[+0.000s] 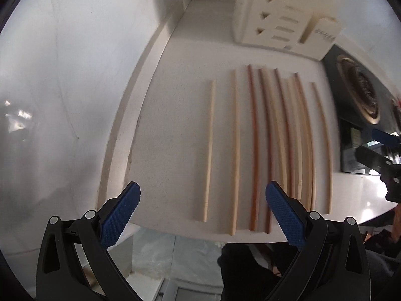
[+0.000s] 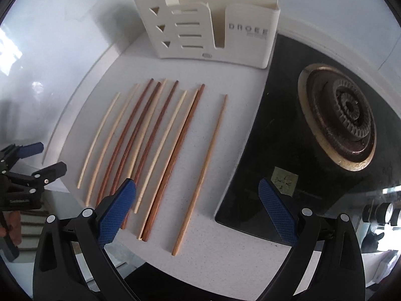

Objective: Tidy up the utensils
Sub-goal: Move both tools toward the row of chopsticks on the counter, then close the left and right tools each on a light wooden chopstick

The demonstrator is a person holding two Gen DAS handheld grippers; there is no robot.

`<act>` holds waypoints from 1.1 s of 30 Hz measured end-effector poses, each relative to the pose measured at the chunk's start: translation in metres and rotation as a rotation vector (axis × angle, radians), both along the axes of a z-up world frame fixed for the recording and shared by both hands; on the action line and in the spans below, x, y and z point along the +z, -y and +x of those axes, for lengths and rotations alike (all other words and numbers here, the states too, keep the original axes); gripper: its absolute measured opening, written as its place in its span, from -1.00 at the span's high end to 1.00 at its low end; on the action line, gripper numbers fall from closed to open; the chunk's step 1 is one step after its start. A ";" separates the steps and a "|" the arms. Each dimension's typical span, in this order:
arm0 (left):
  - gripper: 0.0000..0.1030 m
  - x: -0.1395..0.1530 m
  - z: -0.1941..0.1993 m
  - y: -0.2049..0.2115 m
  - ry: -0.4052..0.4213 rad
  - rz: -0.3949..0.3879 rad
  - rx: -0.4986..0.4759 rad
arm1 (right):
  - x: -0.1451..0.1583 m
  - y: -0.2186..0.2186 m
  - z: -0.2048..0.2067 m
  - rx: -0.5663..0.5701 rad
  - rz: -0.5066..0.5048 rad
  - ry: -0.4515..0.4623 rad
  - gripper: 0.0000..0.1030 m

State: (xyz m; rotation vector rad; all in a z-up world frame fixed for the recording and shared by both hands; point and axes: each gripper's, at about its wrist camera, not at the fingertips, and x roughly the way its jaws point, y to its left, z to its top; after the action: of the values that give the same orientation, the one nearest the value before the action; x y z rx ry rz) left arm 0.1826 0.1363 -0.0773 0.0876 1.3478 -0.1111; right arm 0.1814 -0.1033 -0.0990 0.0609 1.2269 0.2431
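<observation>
we see a white speckled countertop (image 2: 220, 115) filling the middle of both views, with a pale wall and a raised back edge curving along the left of the frame. in the right wrist view a black glass hob (image 2: 283, 135) takes up the right side, its round burner (image 2: 343, 115) sitting in the right middle, and its near left corner lies close to the outermost stick. at the top centre stands a cream utensil holder (image 2: 213, 27) with slots and triangular cutouts on its front and grey lettering on its right panel; in the left wrist view the same holder (image 1: 283, 17) is blurred at the upper right. the chopsticks (image 2: 160, 145) lie flat on the counter below the holder, well apart from it, laid roughly side by side in a fan: pale ones mixed with dark reddish ones, and a single light brown stick (image 2: 200, 175) set apart on the right. none is lifted. our right gripper (image 2: 198, 210) hangs at the bottom of its frame with its blue pads spread wide, gripping nothing, the near ends of the middle sticks between them. our left gripper (image 1: 203, 210) is likewise wide apart and empty at the bottom of its own view, over the near ends of the left sticks at the counter's front edge.
</observation>
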 end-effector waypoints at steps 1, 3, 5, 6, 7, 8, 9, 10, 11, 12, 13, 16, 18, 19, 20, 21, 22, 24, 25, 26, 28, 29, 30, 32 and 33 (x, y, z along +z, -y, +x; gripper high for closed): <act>-0.89 -0.002 0.002 -0.002 -0.013 -0.010 0.006 | -0.001 -0.001 0.003 -0.002 -0.010 -0.007 -0.92; -0.89 -0.006 0.008 -0.004 -0.033 -0.027 0.009 | -0.006 -0.004 0.009 -0.005 -0.031 -0.024 -0.91; -0.89 -0.009 0.012 -0.005 -0.042 -0.026 0.006 | -0.012 -0.005 0.015 -0.014 -0.029 -0.060 -0.91; -0.89 -0.011 0.015 -0.005 -0.051 -0.027 0.005 | -0.015 -0.005 0.018 -0.023 -0.027 -0.069 -0.91; -0.89 -0.013 0.017 -0.006 -0.065 -0.028 0.006 | -0.017 -0.005 0.021 -0.029 -0.033 -0.077 -0.91; -0.89 -0.016 0.019 -0.007 -0.076 -0.028 0.009 | -0.020 -0.006 0.023 -0.026 -0.044 -0.089 -0.91; -0.89 -0.018 0.021 -0.008 -0.088 -0.026 0.011 | -0.022 -0.007 0.024 -0.022 -0.051 -0.101 -0.91; -0.89 -0.020 0.022 -0.008 -0.096 -0.028 0.010 | -0.024 -0.008 0.026 -0.021 -0.058 -0.111 -0.91; -0.89 -0.021 0.024 -0.009 -0.104 -0.032 0.005 | -0.024 -0.008 0.027 -0.021 -0.064 -0.118 -0.82; -0.89 -0.022 0.026 -0.009 -0.109 -0.037 -0.001 | -0.025 -0.008 0.030 -0.023 -0.068 -0.126 -0.73; -0.89 -0.022 0.028 -0.008 -0.113 -0.040 -0.008 | -0.026 -0.008 0.032 -0.029 -0.067 -0.138 -0.71; -0.84 -0.024 0.033 -0.007 -0.126 -0.043 -0.022 | -0.029 -0.010 0.040 -0.022 -0.060 -0.168 -0.71; -0.77 -0.027 0.038 -0.006 -0.146 -0.054 -0.030 | -0.032 -0.012 0.044 -0.016 -0.072 -0.183 -0.70; -0.76 -0.029 0.041 -0.005 -0.160 -0.055 -0.037 | -0.034 -0.013 0.046 -0.023 -0.069 -0.203 -0.68; -0.76 -0.030 0.043 -0.004 -0.170 -0.053 -0.045 | -0.037 -0.012 0.048 -0.036 -0.049 -0.232 -0.65; -0.72 -0.033 0.047 -0.004 -0.187 -0.051 -0.053 | -0.040 -0.011 0.049 -0.044 -0.031 -0.263 -0.62; -0.68 -0.033 0.051 -0.004 -0.199 -0.052 -0.052 | -0.043 -0.011 0.050 -0.053 -0.020 -0.290 -0.60; -0.57 -0.037 0.058 -0.004 -0.227 -0.052 -0.053 | -0.043 -0.011 0.052 -0.054 -0.036 -0.299 -0.49; -0.56 -0.037 0.059 -0.005 -0.232 -0.049 -0.058 | -0.043 -0.012 0.053 -0.050 -0.048 -0.299 -0.48; -0.54 -0.039 0.062 -0.005 -0.237 -0.040 -0.065 | -0.044 -0.013 0.054 -0.049 -0.050 -0.310 -0.42; -0.51 -0.042 0.065 -0.005 -0.245 -0.030 -0.080 | -0.049 -0.016 0.057 -0.058 -0.053 -0.336 -0.30; -0.47 -0.044 0.065 -0.006 -0.250 -0.028 -0.086 | -0.051 -0.015 0.058 -0.067 -0.052 -0.351 -0.23; -0.42 -0.050 0.063 -0.008 -0.254 -0.029 -0.089 | -0.054 -0.014 0.059 -0.075 -0.049 -0.364 -0.18; -0.37 -0.052 0.067 -0.007 -0.270 -0.030 -0.091 | -0.058 -0.014 0.064 -0.078 -0.056 -0.378 -0.13; -0.33 -0.052 0.067 -0.008 -0.274 -0.031 -0.095 | -0.059 -0.013 0.064 -0.077 -0.061 -0.381 -0.12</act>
State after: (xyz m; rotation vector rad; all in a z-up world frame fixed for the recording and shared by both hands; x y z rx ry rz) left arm 0.2497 0.1443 -0.1292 0.1138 1.6153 -0.2307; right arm 0.2453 -0.0900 -0.1578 0.1053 1.6069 0.1290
